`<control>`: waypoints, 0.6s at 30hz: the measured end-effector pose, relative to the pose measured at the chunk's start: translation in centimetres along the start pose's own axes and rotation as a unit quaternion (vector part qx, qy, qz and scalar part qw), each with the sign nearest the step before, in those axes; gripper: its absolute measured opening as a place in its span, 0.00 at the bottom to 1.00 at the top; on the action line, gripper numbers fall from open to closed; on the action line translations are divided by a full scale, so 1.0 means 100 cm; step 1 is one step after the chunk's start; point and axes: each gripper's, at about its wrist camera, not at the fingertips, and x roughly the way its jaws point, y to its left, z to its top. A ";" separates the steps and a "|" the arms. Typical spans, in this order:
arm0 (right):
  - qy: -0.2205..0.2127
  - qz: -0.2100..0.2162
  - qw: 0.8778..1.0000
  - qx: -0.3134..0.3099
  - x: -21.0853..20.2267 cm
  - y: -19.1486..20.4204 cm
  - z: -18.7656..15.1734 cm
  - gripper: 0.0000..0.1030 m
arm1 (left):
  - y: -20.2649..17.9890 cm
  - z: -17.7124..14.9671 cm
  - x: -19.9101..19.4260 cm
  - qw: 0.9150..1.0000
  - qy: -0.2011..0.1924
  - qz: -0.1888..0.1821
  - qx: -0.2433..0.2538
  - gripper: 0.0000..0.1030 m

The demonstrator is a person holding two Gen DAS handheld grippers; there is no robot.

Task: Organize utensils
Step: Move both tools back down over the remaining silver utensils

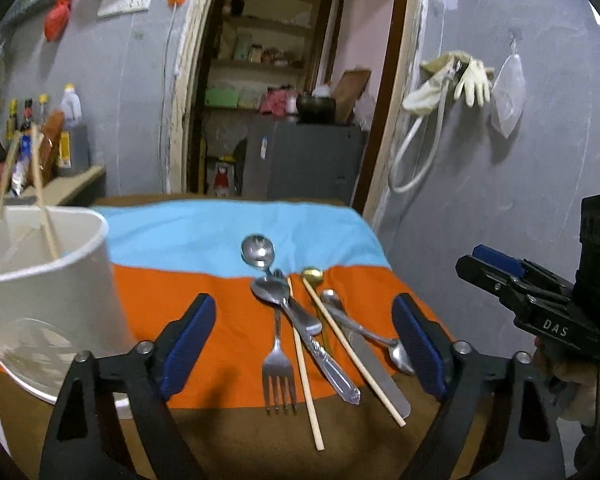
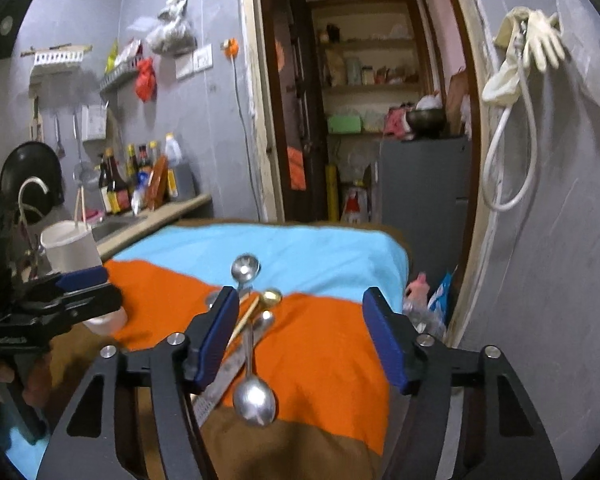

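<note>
Several utensils lie in a loose pile on a cloth of blue, orange and brown bands (image 1: 180, 236): a fork (image 1: 278, 364), a patterned-handle spoon (image 1: 296, 320), a round spoon (image 1: 258, 250), a gold spoon (image 1: 312, 276), two chopsticks (image 1: 306, 380) and a flat knife (image 1: 376, 372). My left gripper (image 1: 302, 300) hangs open just above the pile, touching nothing. A white utensil holder (image 1: 44, 280) with two chopsticks in it stands at the left. My right gripper (image 2: 302, 296) is open over the pile's right side, with a steel spoon (image 2: 254, 398) lying below, untouched.
The table ends at a grey wall (image 1: 500, 180) on the right and faces a doorway (image 1: 284, 80) with shelves behind. A counter with several sauce bottles (image 2: 120, 184) runs behind the holder. Gloves and a hose (image 2: 516, 64) hang on the wall. A hand (image 1: 572, 380) holds the right gripper.
</note>
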 end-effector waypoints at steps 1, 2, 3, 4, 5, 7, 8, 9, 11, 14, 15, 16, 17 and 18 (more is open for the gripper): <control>0.008 0.002 1.000 -0.002 0.003 0.000 -0.002 0.56 | 0.001 0.000 0.005 1.000 0.010 -0.001 -0.002 0.74; 0.015 0.004 1.000 -0.004 0.006 0.001 -0.003 0.54 | 0.002 0.000 0.011 1.000 0.024 -0.004 -0.004 0.69; 0.025 0.007 1.000 -0.006 0.010 0.002 -0.006 0.52 | 0.003 -0.001 0.017 0.999 0.036 -0.005 -0.007 0.66; 0.032 0.009 0.999 -0.009 0.014 0.003 -0.007 0.51 | 0.004 -0.001 0.022 0.999 0.047 -0.008 -0.011 0.58; 0.040 0.011 0.999 -0.011 0.017 0.004 -0.008 0.50 | 0.006 -0.001 0.026 0.998 0.057 -0.013 -0.014 0.50; 0.055 0.015 0.998 -0.017 0.024 0.007 -0.012 0.49 | 0.009 0.001 0.034 0.996 0.079 -0.020 -0.023 0.44; 0.064 0.016 0.998 -0.021 0.028 0.009 -0.013 0.48 | 0.011 0.001 0.039 0.995 0.089 -0.023 -0.027 0.40; 0.073 0.018 0.997 -0.026 0.032 0.011 -0.015 0.47 | 0.011 0.002 0.042 0.995 0.095 -0.025 -0.029 0.39; 0.087 0.019 0.995 -0.033 0.036 0.014 -0.016 0.44 | 0.014 0.004 0.051 0.992 0.115 -0.030 -0.035 0.32; 0.106 0.017 0.993 -0.046 0.043 0.017 -0.017 0.37 | 0.016 0.006 0.062 0.989 0.136 -0.035 -0.042 0.25; 0.112 0.017 0.992 -0.048 0.044 0.017 -0.018 0.35 | 0.018 0.008 0.065 0.988 0.141 -0.036 -0.045 0.25; 0.116 0.018 0.992 -0.051 0.045 0.018 -0.019 0.32 | 0.019 0.008 0.069 0.987 0.146 -0.037 -0.049 0.24; 0.122 0.019 0.991 -0.054 0.047 0.019 -0.020 0.31 | 0.021 0.010 0.073 0.986 0.152 -0.038 -0.053 0.23; 0.127 0.019 0.990 -0.057 0.048 0.020 -0.021 0.30 | 0.023 0.011 0.077 0.985 0.156 -0.037 -0.057 0.22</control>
